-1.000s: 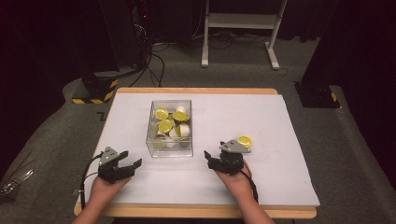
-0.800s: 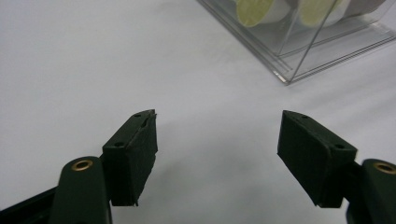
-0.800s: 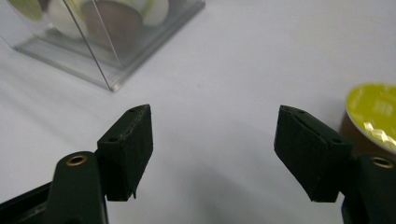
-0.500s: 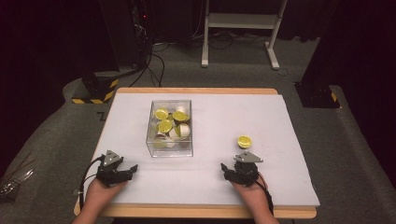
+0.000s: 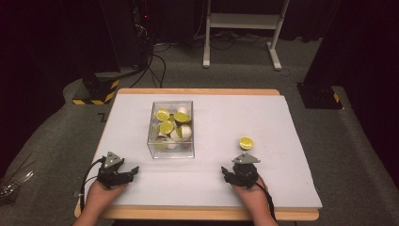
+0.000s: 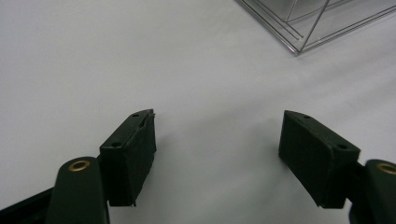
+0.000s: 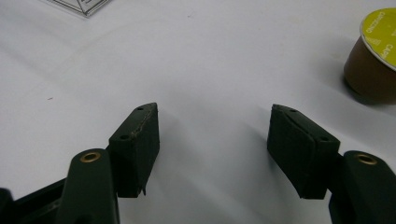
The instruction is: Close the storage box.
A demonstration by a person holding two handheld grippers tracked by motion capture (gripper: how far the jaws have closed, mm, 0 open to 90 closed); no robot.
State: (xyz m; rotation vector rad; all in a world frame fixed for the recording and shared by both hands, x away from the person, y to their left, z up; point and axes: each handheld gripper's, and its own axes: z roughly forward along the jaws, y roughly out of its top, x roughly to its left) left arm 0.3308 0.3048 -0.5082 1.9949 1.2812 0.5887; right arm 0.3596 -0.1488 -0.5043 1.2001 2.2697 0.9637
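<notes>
The capsule bears yellow-lid lettering, cut off and not legible.

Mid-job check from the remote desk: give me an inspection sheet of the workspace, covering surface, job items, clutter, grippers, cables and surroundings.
Surface: white sheet over a wood-edged table, flat.
Job's things: clear box holding several yellow-lidded capsules; one capsule stands alone on the sheet, lid up, just beyond the right gripper.
Clutter: nothing seen on the sheet.
Grippers: left gripper open over bare sheet, near a corner of the box; right gripper open, nothing between its jaws, which have just been closing a little; the lone capsule sits apart from them.
Cables: one trails from each gripper; more lie on the floor behind the table.
Surroundings: grey floor, white stand, dark background.
</notes>
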